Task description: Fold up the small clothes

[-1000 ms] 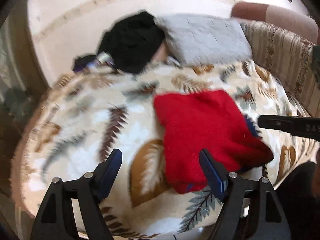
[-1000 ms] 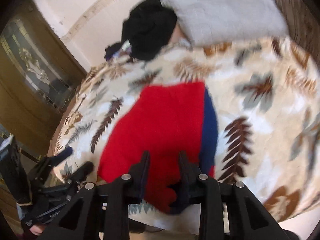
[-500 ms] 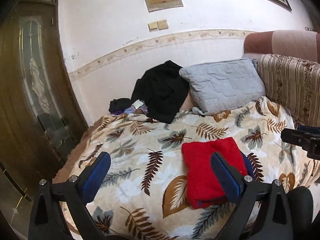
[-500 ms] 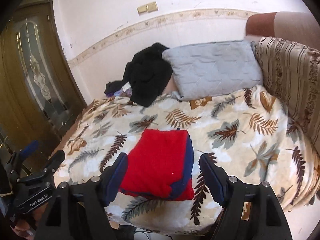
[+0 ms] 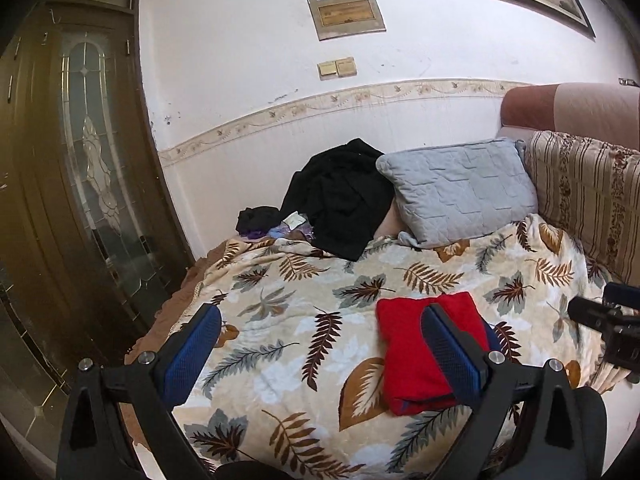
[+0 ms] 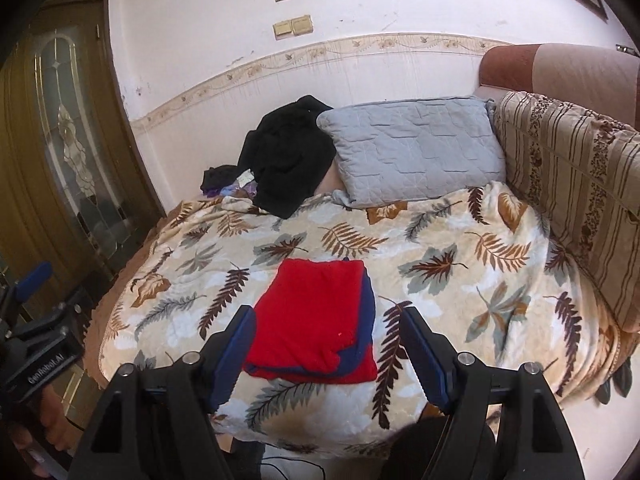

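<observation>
A red garment with a blue lining (image 6: 316,316) lies folded into a flat rectangle near the front edge of the leaf-print blanket (image 6: 460,264). It also shows in the left wrist view (image 5: 404,352), partly behind one finger. My left gripper (image 5: 320,348) is open and empty, held back from the bed. My right gripper (image 6: 328,348) is open and empty, above the front edge, apart from the garment. The right gripper shows at the right edge of the left wrist view (image 5: 608,324); the left one shows at the left of the right wrist view (image 6: 36,344).
A grey pillow (image 6: 412,152) and a heap of black clothes (image 6: 288,156) lie at the back against the wall. A striped sofa back (image 6: 576,176) runs along the right. A wooden door with glass (image 6: 60,152) stands at the left.
Both grippers have pulled back and up from the red garment. The right gripper opened and let the garment go; it now lies folded on the blanket.
</observation>
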{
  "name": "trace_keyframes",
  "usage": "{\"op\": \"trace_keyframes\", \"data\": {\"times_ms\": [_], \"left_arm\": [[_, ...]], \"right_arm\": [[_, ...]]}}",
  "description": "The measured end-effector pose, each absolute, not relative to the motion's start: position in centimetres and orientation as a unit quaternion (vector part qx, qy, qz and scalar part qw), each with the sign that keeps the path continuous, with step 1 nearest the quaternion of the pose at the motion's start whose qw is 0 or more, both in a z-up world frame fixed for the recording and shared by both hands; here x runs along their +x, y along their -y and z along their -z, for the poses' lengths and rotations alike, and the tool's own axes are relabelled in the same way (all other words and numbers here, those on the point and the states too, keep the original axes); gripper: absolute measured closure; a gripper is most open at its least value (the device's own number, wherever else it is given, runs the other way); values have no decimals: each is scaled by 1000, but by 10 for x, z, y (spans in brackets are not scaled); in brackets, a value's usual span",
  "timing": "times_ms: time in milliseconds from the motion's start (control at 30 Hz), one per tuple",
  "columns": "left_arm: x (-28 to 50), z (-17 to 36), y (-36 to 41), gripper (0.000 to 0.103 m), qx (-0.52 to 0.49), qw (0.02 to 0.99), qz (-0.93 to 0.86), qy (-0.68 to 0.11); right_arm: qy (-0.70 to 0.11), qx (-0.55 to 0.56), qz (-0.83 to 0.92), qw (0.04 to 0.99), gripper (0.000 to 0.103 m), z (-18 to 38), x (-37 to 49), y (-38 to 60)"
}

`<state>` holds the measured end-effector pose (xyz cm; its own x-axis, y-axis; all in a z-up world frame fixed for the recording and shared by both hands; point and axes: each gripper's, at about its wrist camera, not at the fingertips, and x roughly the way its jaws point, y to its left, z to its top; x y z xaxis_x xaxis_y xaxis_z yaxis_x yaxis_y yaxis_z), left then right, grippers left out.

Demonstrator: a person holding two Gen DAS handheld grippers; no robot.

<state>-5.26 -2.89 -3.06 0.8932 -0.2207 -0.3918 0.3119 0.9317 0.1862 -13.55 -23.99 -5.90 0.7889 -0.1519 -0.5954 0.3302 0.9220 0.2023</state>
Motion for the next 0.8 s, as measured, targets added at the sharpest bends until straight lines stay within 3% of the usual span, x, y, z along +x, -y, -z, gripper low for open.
{"op": "trace_keyframes", "data": {"times_ms": [800], "left_arm": [[-63,11,6,3,101,971,131,-172]], "right_arm": [[-292,137,127,938,26,39,-138,202]]}}
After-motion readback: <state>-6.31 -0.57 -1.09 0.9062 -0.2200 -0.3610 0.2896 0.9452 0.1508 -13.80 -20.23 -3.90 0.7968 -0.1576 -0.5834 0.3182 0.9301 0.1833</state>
